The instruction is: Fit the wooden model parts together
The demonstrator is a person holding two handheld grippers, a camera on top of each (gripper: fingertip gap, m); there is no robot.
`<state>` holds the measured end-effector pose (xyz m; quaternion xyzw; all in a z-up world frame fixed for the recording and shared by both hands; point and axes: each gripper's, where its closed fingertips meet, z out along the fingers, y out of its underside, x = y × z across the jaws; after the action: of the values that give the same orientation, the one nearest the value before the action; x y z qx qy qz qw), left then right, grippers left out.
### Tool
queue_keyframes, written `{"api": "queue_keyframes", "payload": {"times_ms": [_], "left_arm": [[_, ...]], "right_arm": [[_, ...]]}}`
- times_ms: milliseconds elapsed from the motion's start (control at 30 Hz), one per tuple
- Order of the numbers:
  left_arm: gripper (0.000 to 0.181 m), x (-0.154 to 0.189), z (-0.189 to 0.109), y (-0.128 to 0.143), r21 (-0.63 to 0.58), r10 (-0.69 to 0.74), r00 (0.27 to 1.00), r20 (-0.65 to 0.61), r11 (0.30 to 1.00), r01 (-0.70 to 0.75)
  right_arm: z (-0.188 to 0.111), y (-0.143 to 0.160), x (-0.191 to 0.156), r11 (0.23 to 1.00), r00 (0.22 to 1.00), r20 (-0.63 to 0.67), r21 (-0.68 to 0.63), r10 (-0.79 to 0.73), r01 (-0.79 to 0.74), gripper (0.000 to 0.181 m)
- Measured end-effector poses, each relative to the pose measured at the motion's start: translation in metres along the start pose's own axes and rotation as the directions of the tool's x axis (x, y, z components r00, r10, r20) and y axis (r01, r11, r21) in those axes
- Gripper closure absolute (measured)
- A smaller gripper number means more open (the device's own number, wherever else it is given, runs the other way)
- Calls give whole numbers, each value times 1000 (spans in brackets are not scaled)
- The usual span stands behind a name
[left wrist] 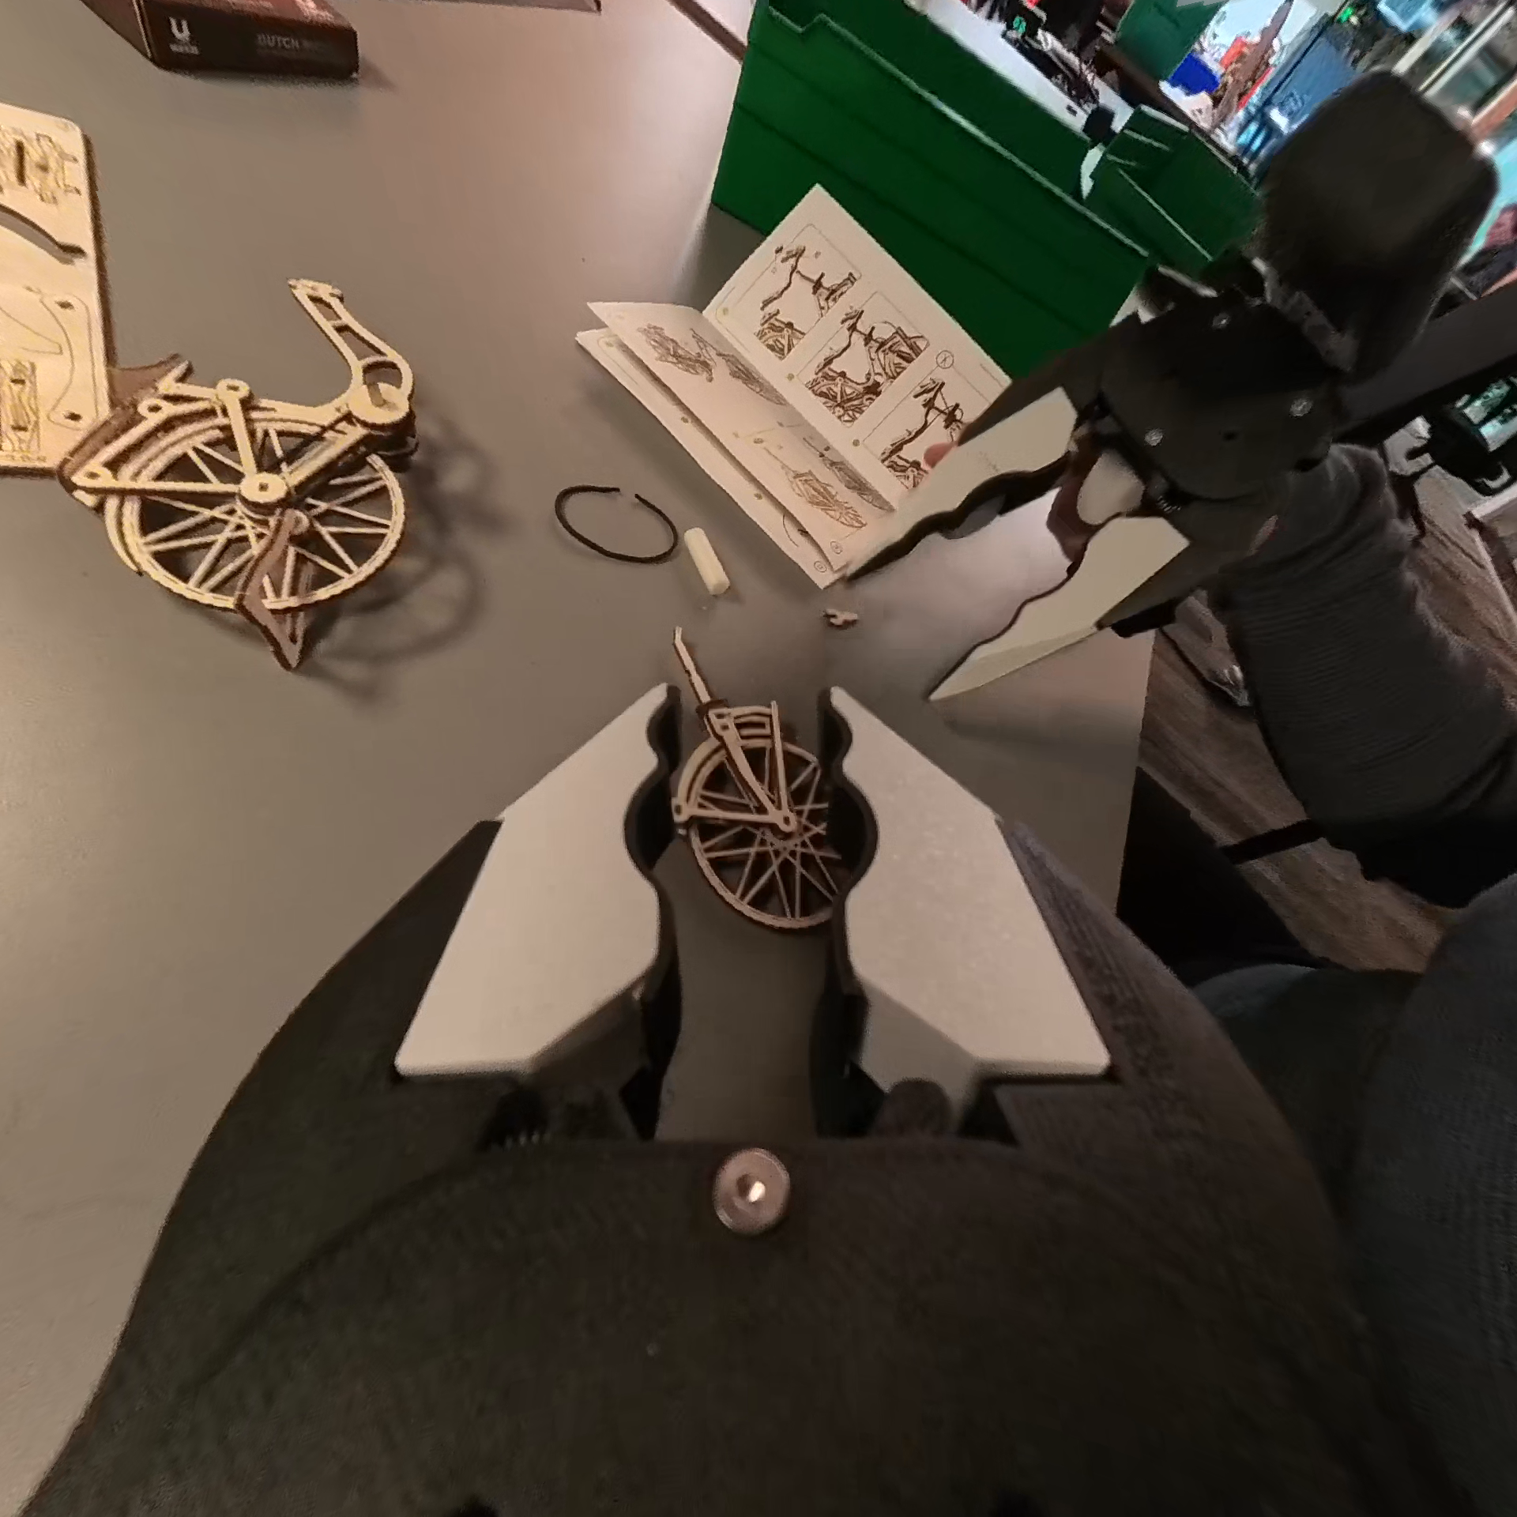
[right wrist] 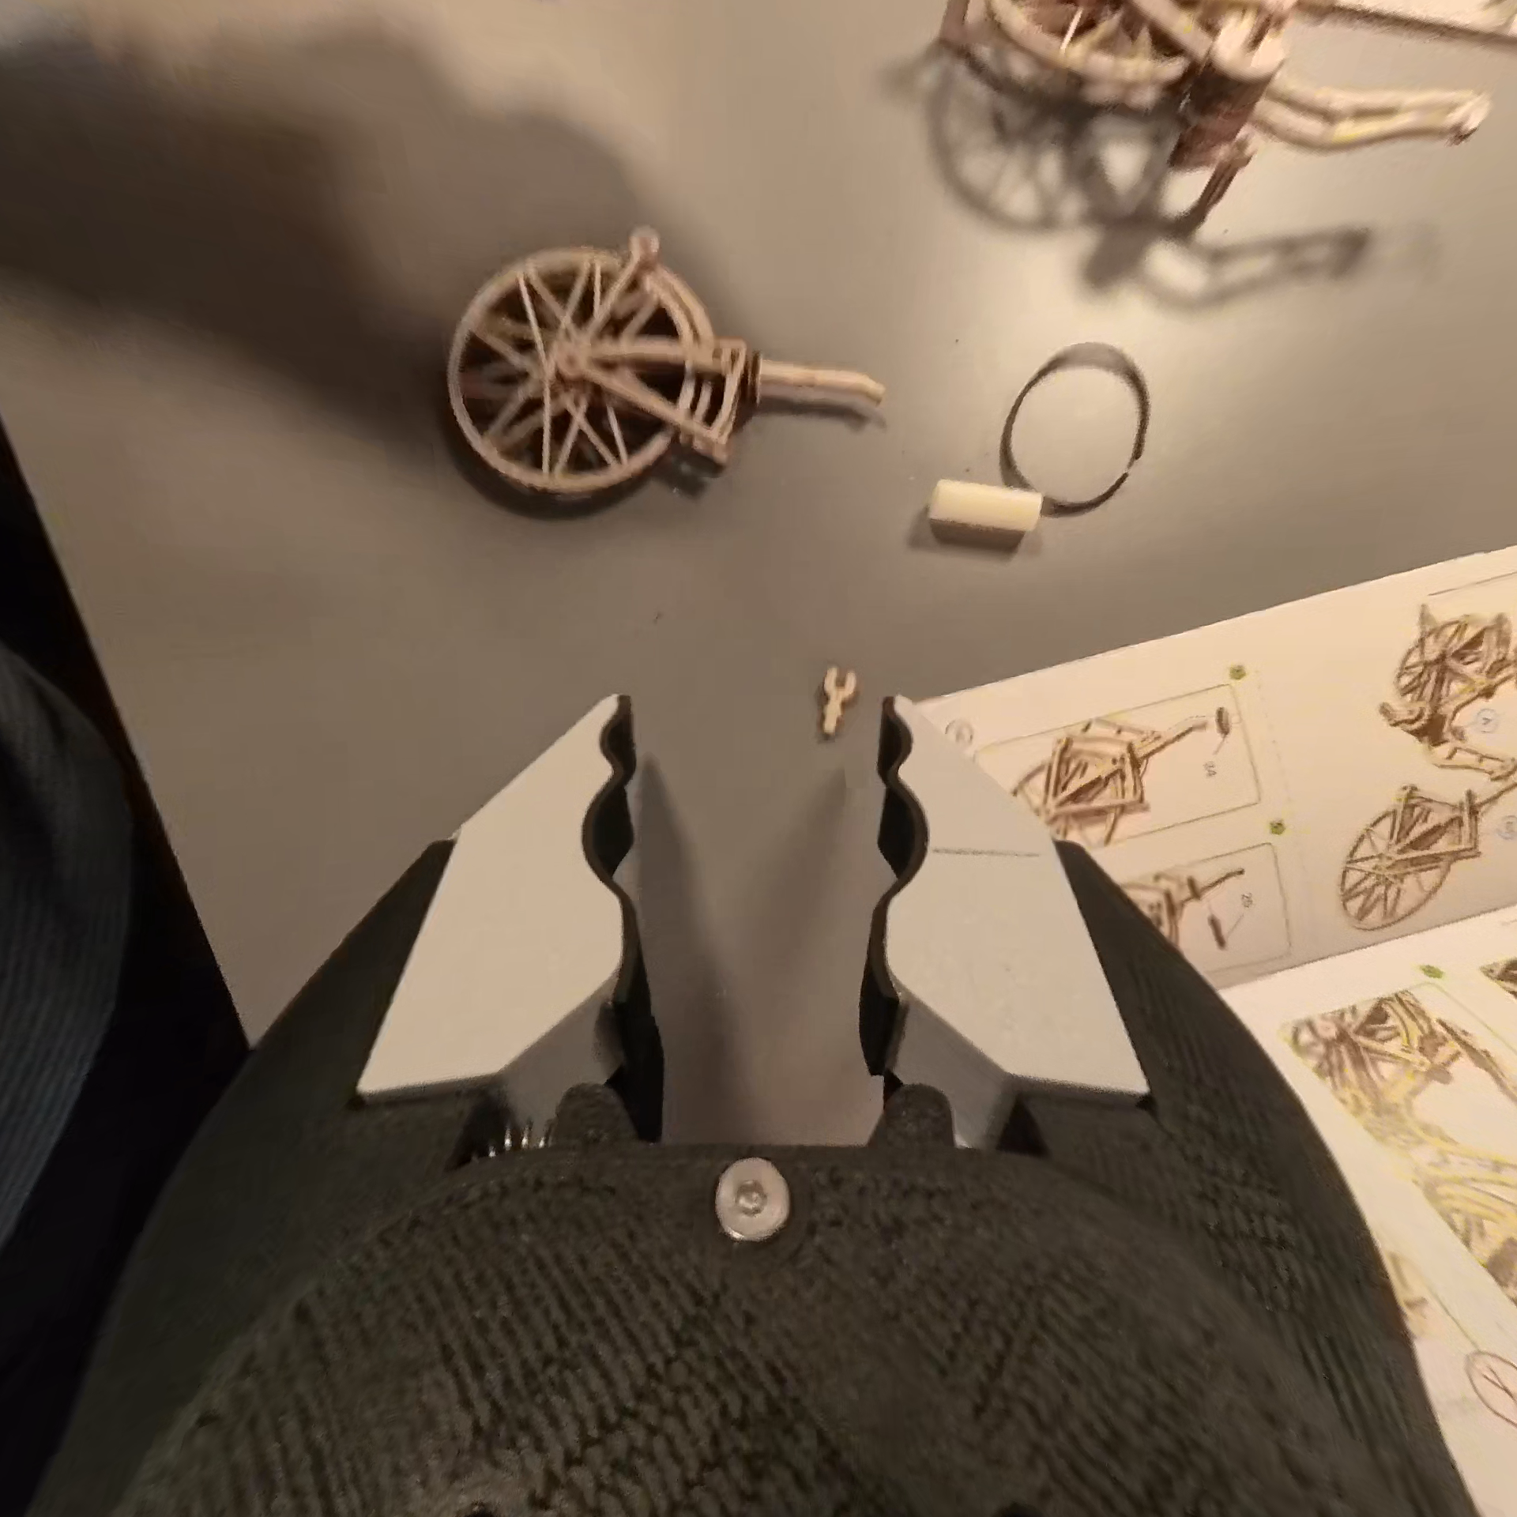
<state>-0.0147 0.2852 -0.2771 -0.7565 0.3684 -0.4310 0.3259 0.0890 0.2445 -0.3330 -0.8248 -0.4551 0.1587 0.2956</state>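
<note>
A small wooden wheel with a fork and stem (left wrist: pixel 759 829) lies flat on the grey table. It is seen between the fingers of my left gripper (left wrist: pixel 749 698), which is open and hovers above it without holding it. It also shows in the right wrist view (right wrist: pixel 575 373). A tiny forked wooden piece (right wrist: pixel 837 702) lies just ahead of my right gripper (right wrist: pixel 755 706), which is open and empty. That piece (left wrist: pixel 839 616) and the right gripper (left wrist: pixel 895 632) also show in the left wrist view. A larger wooden bicycle assembly (left wrist: pixel 246 484) lies at the left.
An open instruction booklet (left wrist: pixel 788 394) lies beside the right gripper. A black rubber ring (left wrist: pixel 611 525) and a white cylinder (left wrist: pixel 708 558) lie mid-table. A wooden parts sheet (left wrist: pixel 41 287), a dark box (left wrist: pixel 246 37) and green crates (left wrist: pixel 903 148) stand farther off. The table edge (left wrist: pixel 1141 821) is at the right. Tip to tip, the grippers are about 12 centimetres apart. About 6 centimetres separates my right fingertips from the white cylinder (left wrist: pixel 708 558). The right camera catches it too, in the right wrist view (right wrist: pixel 987 503).
</note>
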Motion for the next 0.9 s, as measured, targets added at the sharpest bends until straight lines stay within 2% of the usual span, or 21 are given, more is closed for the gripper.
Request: {"api": "queue_keyframes", "payload": {"times_ms": [133,267,367,433,667,900], "left_arm": [[149,0,-4,-12,84,4,1000,16,996,-6],[149,1,-7,-15,107,8,1000,20,994,-10],[150,4,-9,-15,110,17,1000,23,994,-19],[150,5,-11,-15,111,21,999,25,994,-24],[150,4,-14,-15,123,14,1000,27,992,-17],[150,2,-10,-10,130,-35,999,-7,991,36]], "right_arm": [[10,-42,-24,977,984,142,165,111,-134,135],[36,-57,-13,954,972,87,192,217,-230,140],[44,-61,-10,936,949,125,173,289,-308,160],[46,-62,-9,927,935,156,154,319,-342,167],[55,-58,-8,971,970,72,45,233,-237,172],[56,-61,-7,992,992,-2,40,124,-124,177]]}}
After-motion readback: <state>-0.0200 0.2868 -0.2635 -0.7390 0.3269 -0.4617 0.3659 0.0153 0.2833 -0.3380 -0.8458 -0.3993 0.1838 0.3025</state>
